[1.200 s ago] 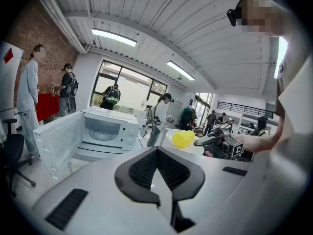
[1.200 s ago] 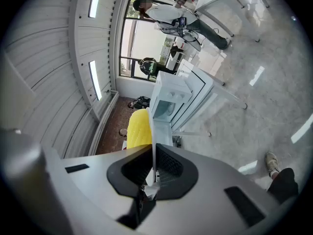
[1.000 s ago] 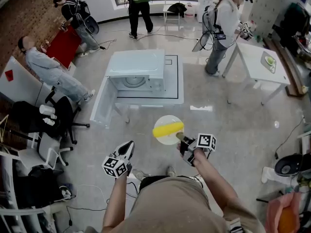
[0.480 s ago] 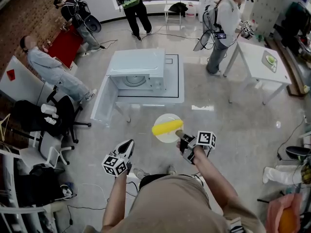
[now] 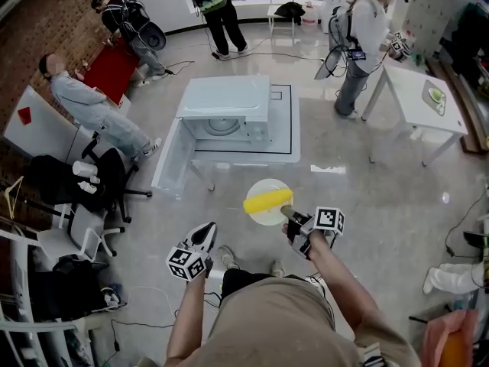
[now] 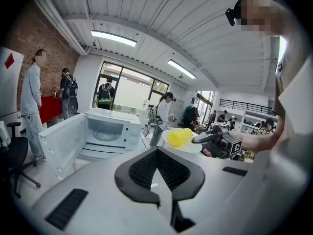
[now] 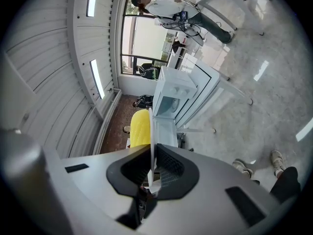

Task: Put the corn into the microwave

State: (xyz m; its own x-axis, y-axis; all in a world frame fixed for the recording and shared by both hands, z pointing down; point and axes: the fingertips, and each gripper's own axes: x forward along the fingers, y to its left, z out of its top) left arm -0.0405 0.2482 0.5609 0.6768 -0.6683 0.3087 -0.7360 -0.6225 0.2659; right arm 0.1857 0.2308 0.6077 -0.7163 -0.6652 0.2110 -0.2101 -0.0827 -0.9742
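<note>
Corn [image 5: 267, 202] lies on plate [image 5: 264, 219]; right gripper [image 5: 288, 212] pinches plate's rim.

Wearer had a tan short-sleeved shirt [image 5: 267, 319], dark trousers [image 5: 241, 281] and pale shoes [image 5: 226, 257]. Left gripper [image 5: 206, 230] and right gripper [image 5: 286, 212] had grey shells and black ribbed jaw pads. Each carried a cube [image 5: 327, 220] of black-and-white square markers.
</note>
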